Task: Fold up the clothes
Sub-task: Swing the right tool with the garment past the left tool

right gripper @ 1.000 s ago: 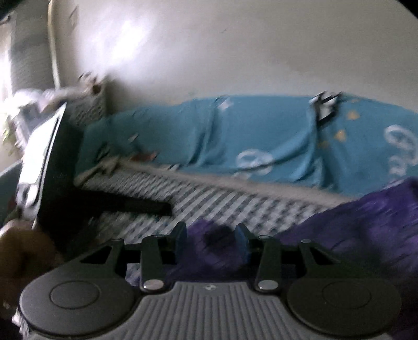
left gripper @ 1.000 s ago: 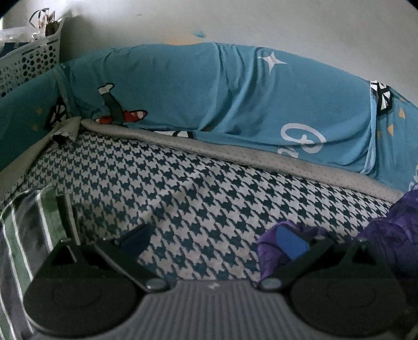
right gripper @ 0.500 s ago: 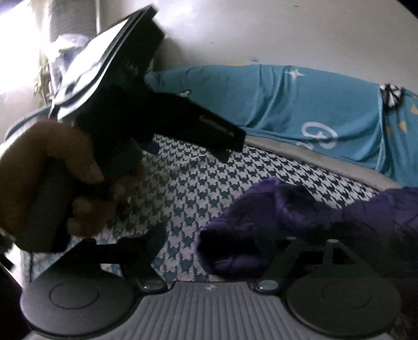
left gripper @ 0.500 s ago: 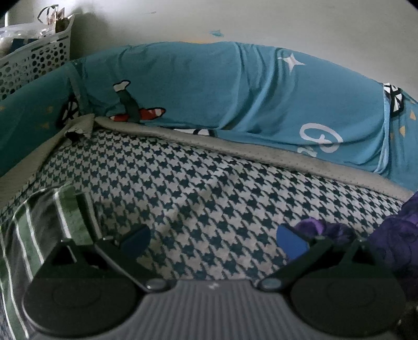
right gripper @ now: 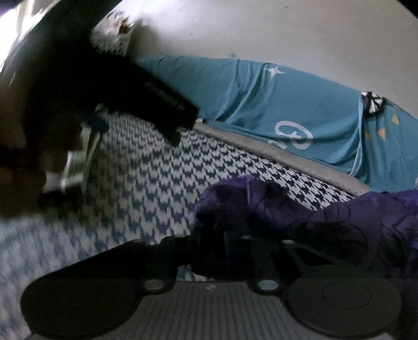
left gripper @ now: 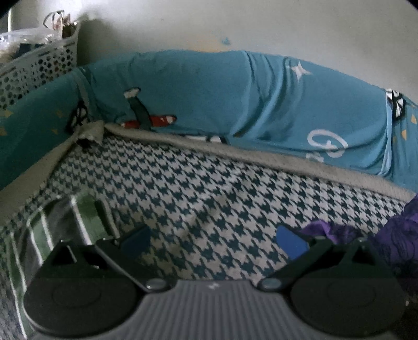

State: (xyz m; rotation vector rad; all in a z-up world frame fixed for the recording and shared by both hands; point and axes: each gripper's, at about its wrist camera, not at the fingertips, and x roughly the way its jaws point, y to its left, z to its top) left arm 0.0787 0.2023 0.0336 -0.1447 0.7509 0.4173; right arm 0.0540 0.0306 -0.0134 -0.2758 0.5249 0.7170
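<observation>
The crumpled purple garment of thin patterned fabric [right gripper: 300, 209] lies bunched on the dark-blue-and-white houndstooth bed cover [right gripper: 156, 188], toward the right side of the bed and near its grey piped edge [right gripper: 274, 154]. In the right wrist view a fold of it rises directly in front of the right gripper [right gripper: 230, 243], whose dark fingers sit drawn close together with purple cloth pinched between them; the fingertips themselves are largely buried in the fabric and shadow. In the left wrist view the same garment [left gripper: 392, 230] shows only at the lower right edge, just beside the right-hand blue pad.

The left gripper [left gripper: 213, 239] hovers over bare houndstooth cover with its two blue-padded fingers [left gripper: 291, 244] spread wide apart and nothing between them. At its lower left lies a green, grey and white striped piece of cloth [left gripper: 52, 227], flat on the cover.

From the right wrist camera, the left gripper's black body [right gripper: 109, 78] fills the upper left, blurred, held in a person's hand [right gripper: 23, 167].

Behind the bed a teal cushion cover printed with white stars, lettering and a red-and-white figure [left gripper: 235, 99] runs along a pale wall [left gripper: 261, 23]. A white perforated plastic basket [left gripper: 39, 65] stands at the far left corner
</observation>
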